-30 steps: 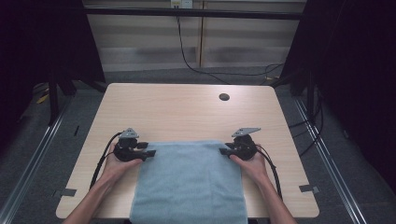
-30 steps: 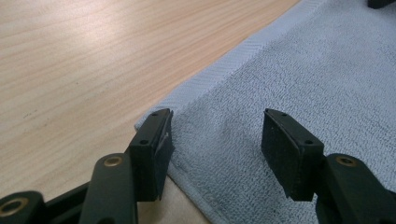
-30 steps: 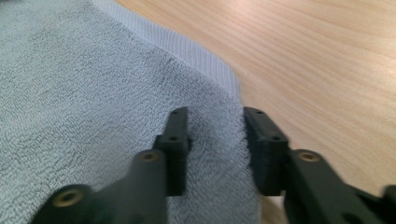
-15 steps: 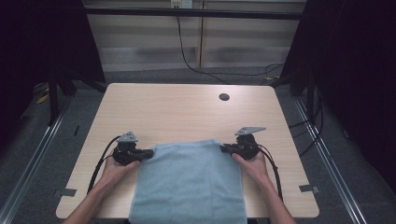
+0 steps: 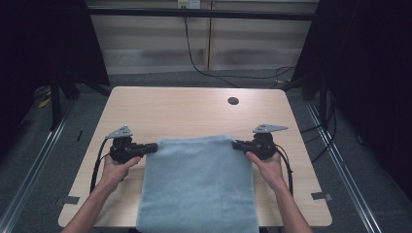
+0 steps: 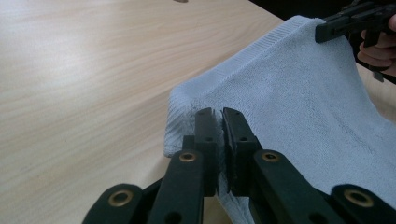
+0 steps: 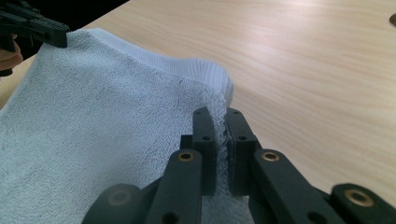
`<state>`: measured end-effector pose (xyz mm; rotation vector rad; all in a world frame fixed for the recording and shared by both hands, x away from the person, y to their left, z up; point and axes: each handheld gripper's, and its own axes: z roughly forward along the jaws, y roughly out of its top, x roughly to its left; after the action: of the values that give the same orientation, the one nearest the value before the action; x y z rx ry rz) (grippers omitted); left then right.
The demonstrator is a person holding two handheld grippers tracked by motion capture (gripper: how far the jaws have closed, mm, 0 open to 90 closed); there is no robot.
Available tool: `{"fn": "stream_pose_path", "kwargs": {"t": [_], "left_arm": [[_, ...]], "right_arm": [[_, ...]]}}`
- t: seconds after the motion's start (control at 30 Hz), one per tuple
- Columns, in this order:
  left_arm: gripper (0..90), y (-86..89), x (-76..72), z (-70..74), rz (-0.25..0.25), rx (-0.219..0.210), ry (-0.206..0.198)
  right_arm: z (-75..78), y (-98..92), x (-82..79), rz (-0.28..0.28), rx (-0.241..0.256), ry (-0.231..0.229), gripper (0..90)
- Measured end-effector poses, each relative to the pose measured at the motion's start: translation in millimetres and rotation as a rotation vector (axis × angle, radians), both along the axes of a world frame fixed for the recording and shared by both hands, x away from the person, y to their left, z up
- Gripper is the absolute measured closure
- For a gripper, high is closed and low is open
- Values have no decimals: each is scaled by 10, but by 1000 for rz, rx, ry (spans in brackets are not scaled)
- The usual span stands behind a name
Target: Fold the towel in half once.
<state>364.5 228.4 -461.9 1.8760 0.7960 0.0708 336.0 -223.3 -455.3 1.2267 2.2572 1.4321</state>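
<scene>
1. Light-blue terry cloth towel (image 5: 199, 187) is lying on the near half of the pale wooden surface (image 5: 194, 111), its near end hanging over the edge by the person.
2. Left hand-held gripper (image 5: 151, 146) is clamping the far-left corner; right hand-held gripper (image 5: 238, 144) is clamping the far-right corner, w/ the far hem stretched between them.
3. Step, prob.: spreading or folding; next move is needing both corners travelling evenly.
4. Gripper views are showing the ribbed hem (image 6: 243, 60) pinched (image 7: 205, 70); high view is adding the small dark round hole (image 5: 233, 101).
</scene>
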Motion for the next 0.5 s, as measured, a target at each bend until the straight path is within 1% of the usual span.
{"fn": "stream_pose_path", "kwargs": {"t": [0.03,0.07,0.1,0.13,0.17,0.27,0.3,0.33,0.4,0.47,0.5], "left_arm": [[855,-5,14,29,5,-5,-5],[855,-5,14,29,5,-5,-5],[855,-9,36,64,7,3,-10],[856,-16,59,106,7,1,-14],[856,-27,109,214,14,-4,-30],[856,-43,178,397,3,-5,-60],[856,-43,178,397,3,-5,-60],[856,-41,204,482,12,-14,-74],[856,-37,240,535,25,-17,-81],[857,-40,265,559,24,-19,-83],[857,-65,323,622,35,-14,-90]], "right_arm": [[42,-6,8,-3,4,-6,850],[86,-15,20,-7,6,-15,851],[86,-15,20,-7,6,-15,851],[182,-36,50,-12,14,-33,851],[230,-49,69,-16,20,-42,851],[367,-80,143,-23,25,-64,852],[411,-85,171,-24,26,-76,851],[451,-91,199,-26,26,-87,852],[523,-105,251,-29,41,-102,852],[585,-111,310,-35,44,-109,852],[614,-112,339,-38,46,-115,853]]}}
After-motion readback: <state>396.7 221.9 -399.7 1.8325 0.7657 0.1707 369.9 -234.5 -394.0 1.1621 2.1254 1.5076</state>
